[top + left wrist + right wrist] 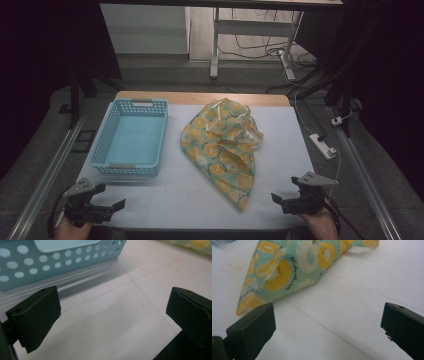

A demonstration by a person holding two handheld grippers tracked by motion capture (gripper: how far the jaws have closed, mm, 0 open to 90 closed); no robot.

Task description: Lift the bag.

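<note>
- Right tool (286, 199) — jaws spread wide, empty, just short of the cloth's (223, 147) near corner on the worktop (170, 192).
- Left tool (111, 204) likewise agape, beside the basket (131, 137).
- Pinch that pointed corner low — catch one layer only.

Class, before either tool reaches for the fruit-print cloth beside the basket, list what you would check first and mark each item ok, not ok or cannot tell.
1. Left tool open, nothing held: ok.
2. Right tool open, nothing held: ok.
3. Cloth lies free on the table, touched by neither tool: ok.
4. Near corner of the cloth in front of the right tool: ok.
5. Basket empty: ok.
6. Cloth flat: not ok, it lies crumpled.
</note>
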